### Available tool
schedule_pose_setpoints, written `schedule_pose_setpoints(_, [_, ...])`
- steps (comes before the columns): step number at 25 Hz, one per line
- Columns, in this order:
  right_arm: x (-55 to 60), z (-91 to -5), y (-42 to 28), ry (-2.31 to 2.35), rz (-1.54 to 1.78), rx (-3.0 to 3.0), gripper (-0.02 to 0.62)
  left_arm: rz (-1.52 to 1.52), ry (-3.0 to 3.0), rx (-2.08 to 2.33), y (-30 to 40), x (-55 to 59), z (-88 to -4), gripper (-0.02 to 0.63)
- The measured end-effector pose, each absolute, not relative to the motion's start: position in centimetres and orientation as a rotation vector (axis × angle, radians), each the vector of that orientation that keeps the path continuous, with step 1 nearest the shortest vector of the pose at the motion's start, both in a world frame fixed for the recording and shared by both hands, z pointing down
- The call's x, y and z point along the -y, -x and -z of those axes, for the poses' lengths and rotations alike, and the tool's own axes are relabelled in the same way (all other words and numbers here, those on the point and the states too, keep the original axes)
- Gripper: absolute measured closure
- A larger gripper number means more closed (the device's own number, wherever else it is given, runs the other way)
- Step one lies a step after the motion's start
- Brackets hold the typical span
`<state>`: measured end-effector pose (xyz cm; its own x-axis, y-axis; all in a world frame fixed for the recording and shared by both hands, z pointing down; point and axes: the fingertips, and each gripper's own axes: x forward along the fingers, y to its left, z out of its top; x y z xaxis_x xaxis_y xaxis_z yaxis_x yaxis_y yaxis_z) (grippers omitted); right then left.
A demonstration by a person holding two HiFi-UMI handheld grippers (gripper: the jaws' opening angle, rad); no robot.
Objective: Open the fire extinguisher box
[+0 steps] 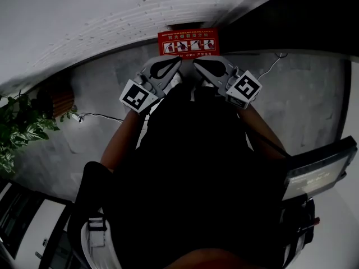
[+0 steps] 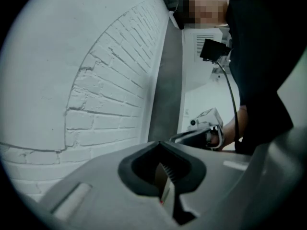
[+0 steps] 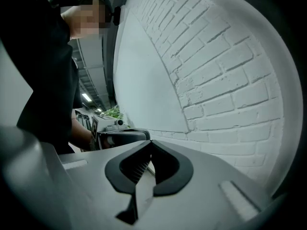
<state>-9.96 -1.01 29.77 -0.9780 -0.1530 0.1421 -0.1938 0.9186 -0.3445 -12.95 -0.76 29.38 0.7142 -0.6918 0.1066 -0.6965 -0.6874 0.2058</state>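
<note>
Facing the fire extinguisher box [image 1: 188, 42], we are holding both tools out toward it. We are judging this as the approach stage, with the opening itself not yet begun. The left gripper [image 1: 179, 60] and the right gripper [image 1: 196, 63] are pointing at the red box, which is sitting at the foot of the white brick wall [image 1: 84, 10], near their tips but apparently not touching them. Each pair of jaws is resting fully together with nothing between, as each gripper's own view is showing. Next we are needing to spread one pair and find a handle or lid edge. The box is too small and dim from the head view for us to place a latch, so that is staying a guess. The grey floor [image 1: 303, 94] is looking like concrete, with a thin cable [image 1: 104, 115] and a leafy plant [image 1: 19, 125] lying off to the left.
</note>
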Motion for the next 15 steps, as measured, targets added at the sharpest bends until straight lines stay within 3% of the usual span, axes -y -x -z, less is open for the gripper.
schedule_pose_setpoints(15, [6.4,-37.3,9.6,-0.299,-0.612,2.913,0.589,-0.068,-2.643,1.113,13.7,5.7,-35.4,0.606])
